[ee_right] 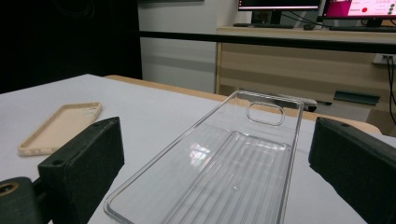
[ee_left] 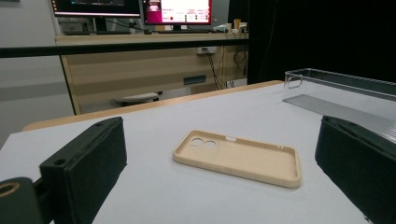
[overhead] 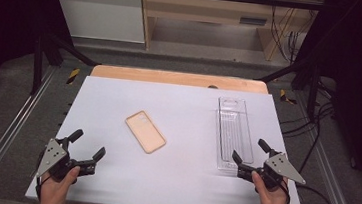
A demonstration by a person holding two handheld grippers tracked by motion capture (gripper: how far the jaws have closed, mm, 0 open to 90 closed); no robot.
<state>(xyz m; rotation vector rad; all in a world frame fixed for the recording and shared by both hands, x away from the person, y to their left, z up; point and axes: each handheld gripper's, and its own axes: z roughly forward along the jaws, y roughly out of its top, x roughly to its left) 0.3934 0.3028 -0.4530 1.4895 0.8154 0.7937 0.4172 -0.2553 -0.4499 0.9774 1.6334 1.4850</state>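
Observation:
A beige phone case (overhead: 145,131) lies open side up near the middle of the white table top (overhead: 178,107); it also lies ahead of the jaws in the left gripper view (ee_left: 238,156) and at the left of the right gripper view (ee_right: 60,126). A clear plastic tray (overhead: 234,132) with a ribbed floor lies at the right, long axis running away from me. My left gripper (overhead: 87,145) rests open at the near left, empty, pointing toward the case. My right gripper (overhead: 249,151) stands open at the near end of the clear tray (ee_right: 224,172), jaws on either side of it, not pressing.
A metal frame rail (overhead: 11,126) runs along each side of the table. A wooden edge (overhead: 179,77) shows at the table's far side. Beyond stand a wooden desk (ee_left: 154,70) with monitors (ee_left: 176,11) and hanging cables (overhead: 284,26).

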